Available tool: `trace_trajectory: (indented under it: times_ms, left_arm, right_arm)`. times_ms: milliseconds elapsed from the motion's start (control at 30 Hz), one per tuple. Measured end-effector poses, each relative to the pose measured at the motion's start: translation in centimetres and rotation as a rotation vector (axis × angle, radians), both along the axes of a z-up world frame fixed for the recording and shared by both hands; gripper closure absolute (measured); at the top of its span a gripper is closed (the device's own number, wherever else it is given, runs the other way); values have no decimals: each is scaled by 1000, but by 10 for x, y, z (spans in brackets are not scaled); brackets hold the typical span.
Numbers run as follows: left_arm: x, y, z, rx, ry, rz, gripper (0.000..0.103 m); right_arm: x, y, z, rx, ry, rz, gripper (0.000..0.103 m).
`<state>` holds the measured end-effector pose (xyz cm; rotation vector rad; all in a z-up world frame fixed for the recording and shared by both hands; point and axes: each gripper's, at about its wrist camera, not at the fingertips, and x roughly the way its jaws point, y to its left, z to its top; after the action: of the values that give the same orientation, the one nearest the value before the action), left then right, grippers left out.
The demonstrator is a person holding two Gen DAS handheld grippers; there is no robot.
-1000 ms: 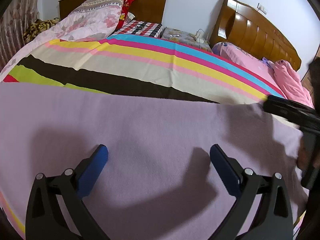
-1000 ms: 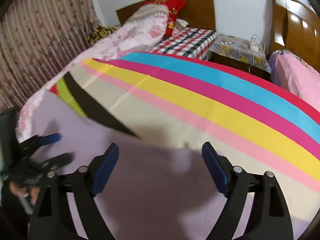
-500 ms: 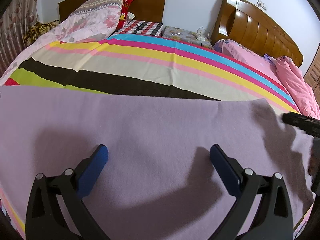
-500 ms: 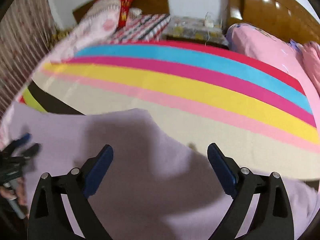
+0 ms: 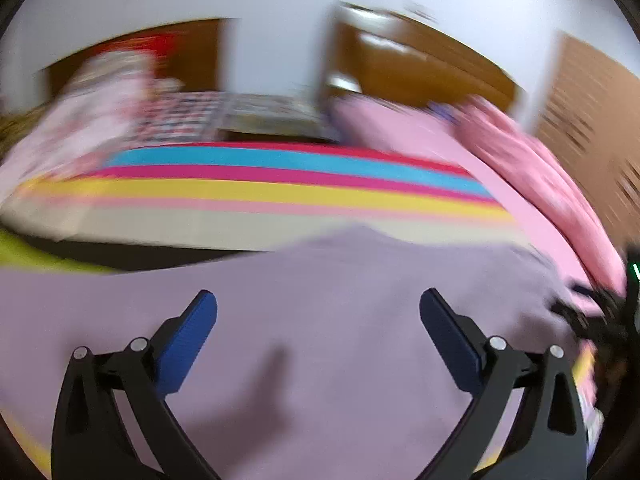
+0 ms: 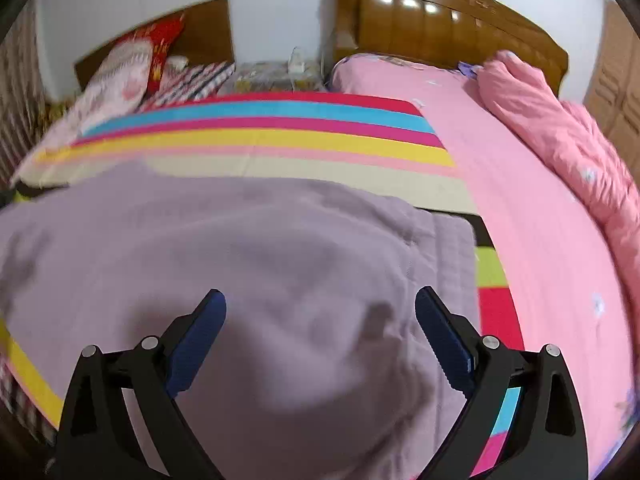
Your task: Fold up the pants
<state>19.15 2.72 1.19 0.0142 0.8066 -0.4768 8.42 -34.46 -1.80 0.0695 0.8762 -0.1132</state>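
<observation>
Both wrist cameras sat low and close above the lilac pants (image 5: 320, 320) (image 6: 280, 260), facing the wooden headboards (image 6: 440, 12) across the striped bedsheet (image 5: 260, 192) (image 6: 260, 136), which both views shared.

Left wrist view is motion-blurred: pillows (image 5: 116, 80) and headboard (image 5: 420, 64) beyond the pants (image 5: 320, 320) lack detail. A dark shape (image 5: 596, 320) at the pants' right edge is smeared, unidentifiable. Pants run past the lower frame edge.
</observation>
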Motion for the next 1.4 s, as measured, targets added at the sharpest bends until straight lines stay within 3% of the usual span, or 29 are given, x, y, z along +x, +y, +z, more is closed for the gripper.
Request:
trace_trajectory:
  times_ms: [67,200,267,333,467,567,667,733,800,900,933,967,1033,1133,1267,1367,1400]
  left_arm:
    - [8,-42,-20,33,55,-93,2]
    - [20,-82,-58,108,126,-141,2]
    - [24,-90,-79,177,123,-138,2]
    - [24,-95,-81,205,104,-148,2]
    - [25,-98,-83,217,96,-140,2]
    - [24,-97,-82,233,90,-137,1]
    - [25,-96,-81,233,89,-135,1]
    - [25,-95,-81,233,89,-136,1]
    - [25,-96,-81,232,89,-136,1]
    - [21,-96,-81,231,88,-135,1]
    - [22,-96,-81,231,88,-135,1]
    - [22,-96,-81,231,88,-136,1]
    - [21,-96,-80,227,89,-135,1]
    - [21,-96,-79,224,89,-135,1]
    - [20,-96,-79,224,89,-135,1]
    - [21,-96,-79,219,90,-135,1]
    - [20,-95,-78,217,90,-135,1]
  right_arm:
    - [-9,-2,-3,37,0,26,11]
    - [-20,5,-13,68,13,131,11]
    - [-32,2,-22,57,22,169,11]
    - [-39,1,-26,24,5,215,11]
    - [-55,-7,-13,76,-20,237,11]
    - [-62,-23,12,100,-123,186,11]
    - [-43,-40,26,145,-171,186,11]
    - [-16,-46,26,189,-137,236,11]
    - [19,-54,14,219,-43,257,11]
    - [54,-69,-10,152,90,162,11]
    - [55,-76,-15,176,106,126,12]
    - [49,-79,-11,210,81,94,12]
    - [26,-74,7,158,13,39,11]
    - [-44,-51,31,134,-151,90,10]
    - [-90,-31,14,155,-130,177,10]
    - [-98,-26,-18,118,-63,199,10]
    - [-99,-21,-23,104,-84,205,9]
